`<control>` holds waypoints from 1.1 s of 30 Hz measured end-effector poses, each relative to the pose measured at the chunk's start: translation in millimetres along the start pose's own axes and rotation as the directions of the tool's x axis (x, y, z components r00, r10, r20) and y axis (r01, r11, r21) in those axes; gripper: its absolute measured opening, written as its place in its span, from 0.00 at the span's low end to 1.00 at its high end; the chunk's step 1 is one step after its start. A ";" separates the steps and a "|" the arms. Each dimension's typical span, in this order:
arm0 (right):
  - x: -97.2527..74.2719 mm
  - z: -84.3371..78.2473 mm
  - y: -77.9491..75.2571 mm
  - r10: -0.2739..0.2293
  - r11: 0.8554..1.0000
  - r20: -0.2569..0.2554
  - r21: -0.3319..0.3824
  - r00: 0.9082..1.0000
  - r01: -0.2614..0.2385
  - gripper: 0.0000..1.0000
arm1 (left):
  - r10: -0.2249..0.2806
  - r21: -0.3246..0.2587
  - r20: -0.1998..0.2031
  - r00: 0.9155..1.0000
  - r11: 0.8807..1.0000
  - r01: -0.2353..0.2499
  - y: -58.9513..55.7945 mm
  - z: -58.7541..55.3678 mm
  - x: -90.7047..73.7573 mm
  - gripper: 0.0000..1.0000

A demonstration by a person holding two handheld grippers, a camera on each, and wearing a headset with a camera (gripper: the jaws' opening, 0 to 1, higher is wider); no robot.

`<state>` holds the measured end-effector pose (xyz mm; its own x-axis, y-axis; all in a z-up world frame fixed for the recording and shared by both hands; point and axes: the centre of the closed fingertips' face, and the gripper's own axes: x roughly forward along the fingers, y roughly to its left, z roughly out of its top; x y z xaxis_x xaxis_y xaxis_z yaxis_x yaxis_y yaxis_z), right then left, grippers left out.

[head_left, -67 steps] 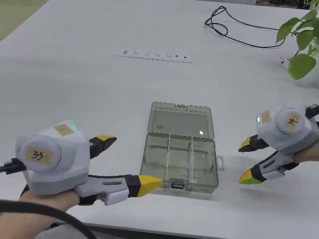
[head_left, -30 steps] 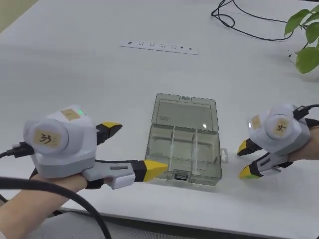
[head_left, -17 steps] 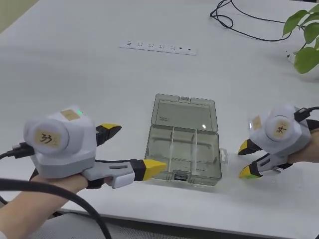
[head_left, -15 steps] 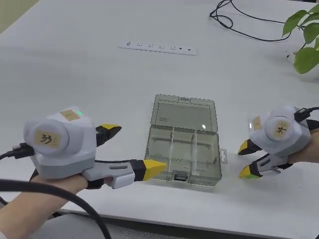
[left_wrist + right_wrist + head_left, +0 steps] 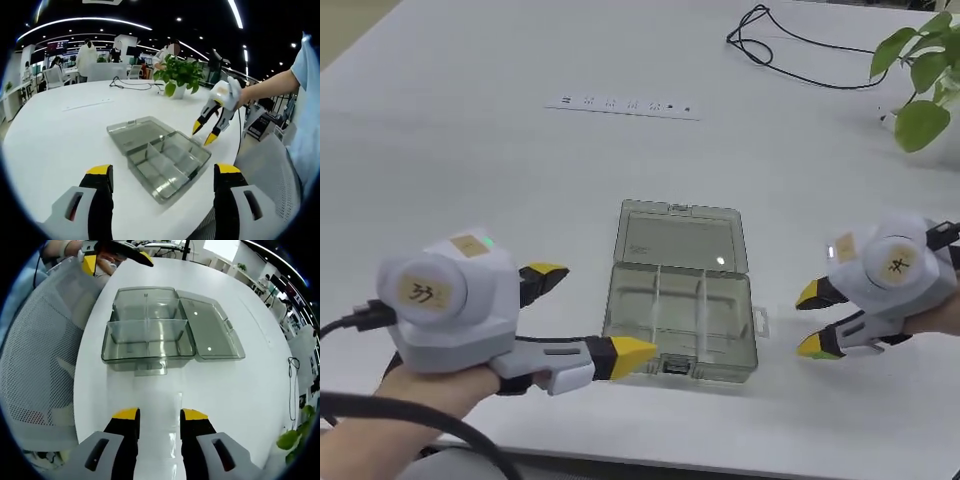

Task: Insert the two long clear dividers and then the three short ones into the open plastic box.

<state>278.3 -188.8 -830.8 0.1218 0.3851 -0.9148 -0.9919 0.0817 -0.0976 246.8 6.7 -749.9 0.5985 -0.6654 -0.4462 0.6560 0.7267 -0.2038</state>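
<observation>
1. The plastic box sits in the lower middle of the head view on the white table. Its lid is flipped fully open and lies flat on the table, just above the tray in the frame.
2. Inside the tray I can make out two clear dividers running from the front wall toward the hinge, which splits it into three lanes. I honestly can't tell whether any short cross pieces are in there, since it's all see-through plastic and glare.
3. The left claw is at the lower left of the head view. It's released, with the jaws spread wide and nothing between them. Its lower yellow tip is just beside the box's lower left corner, and I can't see any contact. In the left gripper view the box lies out past the two yellow tips, roughly centred between them.
4. The right claw is at the right edge of the head view. It's also released and empty, with a narrower gap than the left one. It hangs near the right side of the box but apart from it. In the right gripper view the box is in the upper middle, with bare table between it and the tips.
5. Other stuff on the table: a white power strip in the upper middle, a black cable at the upper right, and plant leaves in the top right corner.
</observation>
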 end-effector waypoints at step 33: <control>-52.3 89.6 4.1 -0.204 0.966 0.224 -0.109 0.953 0.233 0.33 | -0.179 -0.137 -0.020 0.984 0.975 0.175 -39.6 26.2 47.6 0.63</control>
<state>271.2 -126.3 -748.2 0.3270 0.5558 -0.7643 -0.9343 0.0684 -0.3500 261.4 -58.2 -740.2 0.4619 -0.7811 -0.4202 0.6810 0.6158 -0.3963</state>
